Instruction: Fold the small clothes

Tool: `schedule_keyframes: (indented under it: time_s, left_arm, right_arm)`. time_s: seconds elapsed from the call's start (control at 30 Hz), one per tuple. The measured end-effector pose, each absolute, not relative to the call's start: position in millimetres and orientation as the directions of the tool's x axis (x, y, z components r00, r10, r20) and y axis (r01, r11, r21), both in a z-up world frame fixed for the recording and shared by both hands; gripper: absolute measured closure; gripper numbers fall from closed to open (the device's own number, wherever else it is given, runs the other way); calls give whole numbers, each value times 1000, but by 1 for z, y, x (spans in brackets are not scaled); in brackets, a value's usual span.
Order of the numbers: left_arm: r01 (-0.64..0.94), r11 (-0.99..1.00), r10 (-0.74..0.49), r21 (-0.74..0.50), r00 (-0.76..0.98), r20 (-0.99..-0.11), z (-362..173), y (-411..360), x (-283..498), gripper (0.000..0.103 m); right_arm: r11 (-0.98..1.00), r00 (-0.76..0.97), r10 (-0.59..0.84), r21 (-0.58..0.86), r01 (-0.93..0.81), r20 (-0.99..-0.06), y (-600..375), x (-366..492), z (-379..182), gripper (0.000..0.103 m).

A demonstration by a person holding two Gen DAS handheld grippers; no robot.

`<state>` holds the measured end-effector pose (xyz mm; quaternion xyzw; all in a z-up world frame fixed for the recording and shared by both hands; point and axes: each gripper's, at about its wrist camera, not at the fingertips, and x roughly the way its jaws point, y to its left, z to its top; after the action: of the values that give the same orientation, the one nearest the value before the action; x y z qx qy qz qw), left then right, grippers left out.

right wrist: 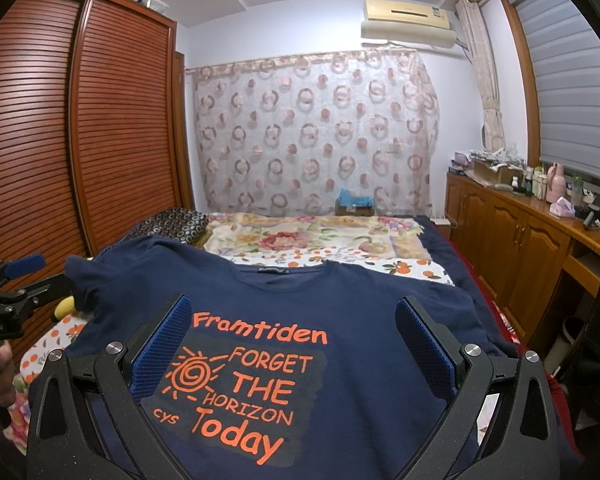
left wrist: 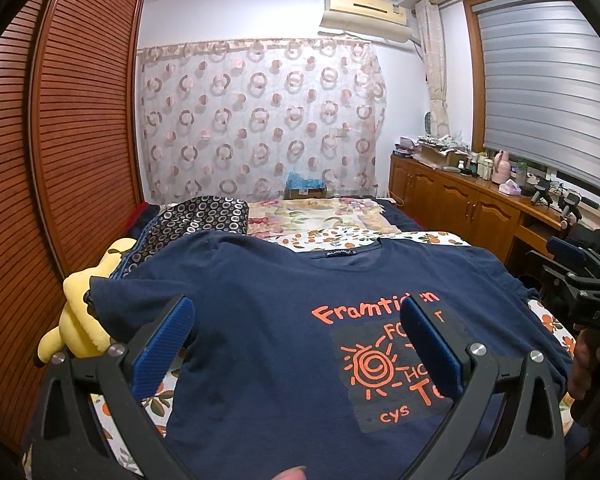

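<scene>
A navy T-shirt (left wrist: 268, 320) (right wrist: 340, 300) with orange print lies spread flat, face up, on the bed, collar toward the far wall. My left gripper (left wrist: 298, 332) hovers open above its left half, with nothing between its blue pads. My right gripper (right wrist: 294, 336) hovers open above the printed chest, also holding nothing. The right gripper (left wrist: 576, 276) also shows at the right edge of the left wrist view, and the left gripper (right wrist: 12, 280) at the left edge of the right wrist view.
A yellow plush toy (left wrist: 80, 320) lies by the shirt's left sleeve. An orange-print sheet (left wrist: 380, 238) covers the bed, with a floral blanket (right wrist: 320, 232) and a dark ringed pillow (left wrist: 204, 216) farther back. A louvred wardrobe (right wrist: 80, 140) stands left, a cluttered wooden cabinet (right wrist: 520, 232) right.
</scene>
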<state>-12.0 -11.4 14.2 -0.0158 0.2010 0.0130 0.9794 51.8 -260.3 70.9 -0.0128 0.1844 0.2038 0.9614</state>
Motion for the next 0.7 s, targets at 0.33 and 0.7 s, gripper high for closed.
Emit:
schedule_keyframes:
  time_s: [0.33, 0.7]
  left_arm:
    - [-31, 999, 19, -24, 920, -391, 16, -13, -13, 0]
    - [-31, 999, 19, -24, 921, -390, 15, -13, -14, 0]
  right_arm:
    - [917, 850, 386, 50, -395, -359, -260, 52, 71, 0]
    - [917, 850, 386, 51, -395, -358, -260, 51, 71, 0]
